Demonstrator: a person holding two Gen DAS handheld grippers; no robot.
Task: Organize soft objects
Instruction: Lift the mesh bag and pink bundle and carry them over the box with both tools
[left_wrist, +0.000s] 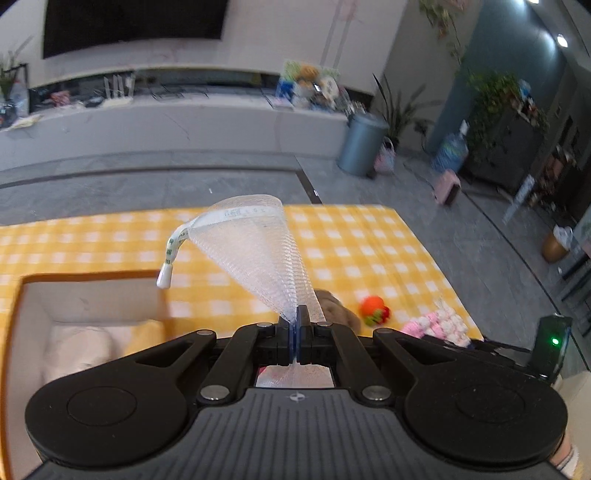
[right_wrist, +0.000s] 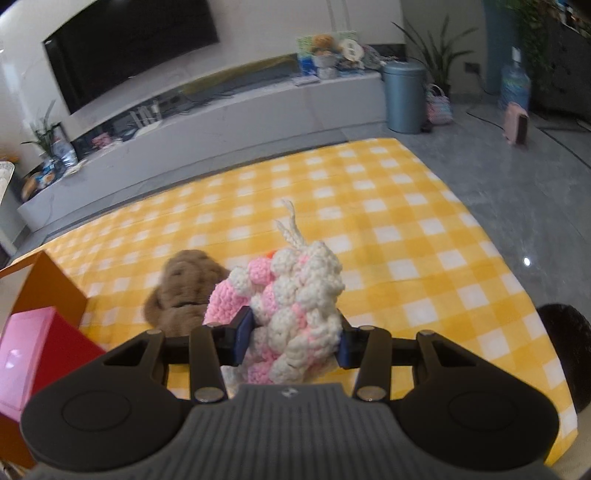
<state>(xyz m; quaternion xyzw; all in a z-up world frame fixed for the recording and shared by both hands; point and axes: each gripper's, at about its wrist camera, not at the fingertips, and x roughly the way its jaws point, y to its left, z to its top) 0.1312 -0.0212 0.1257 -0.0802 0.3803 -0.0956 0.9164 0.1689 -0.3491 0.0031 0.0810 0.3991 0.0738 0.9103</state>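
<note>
White netting — a fan-shaped mesh pouch with a printed drawstring ribbon (left_wrist: 245, 243) — is pinched between the pressed-together fingers of the left gripper (left_wrist: 294, 319), and is held up above the yellow-and-white checked cloth (left_wrist: 351, 240). Its ribbon end is seen hanging over the far wall of the orange-rimmed open box (left_wrist: 85, 275), which is set at the cloth's left side with pale soft items inside. A pink-and-white bobbled crochet piece (right_wrist: 295, 306) is clamped by the right gripper (right_wrist: 293, 336), whose fingers are held apart only by the yarn bulk between them; the piece is lifted clear of the cloth. Just beside it on the left, a brown plush toy (right_wrist: 184, 291) is laid on the cloth, near the orange box wall (right_wrist: 51, 288). A small orange-and-red soft ball (left_wrist: 375, 310) is seen in the left wrist view between the plush and the crochet piece. The far half of the cloth is left bare up to its far edge and right corner — beyond these, grey floor (right_wrist: 498, 166) is spread toward a blue-grey bin (right_wrist: 404, 98).
</note>
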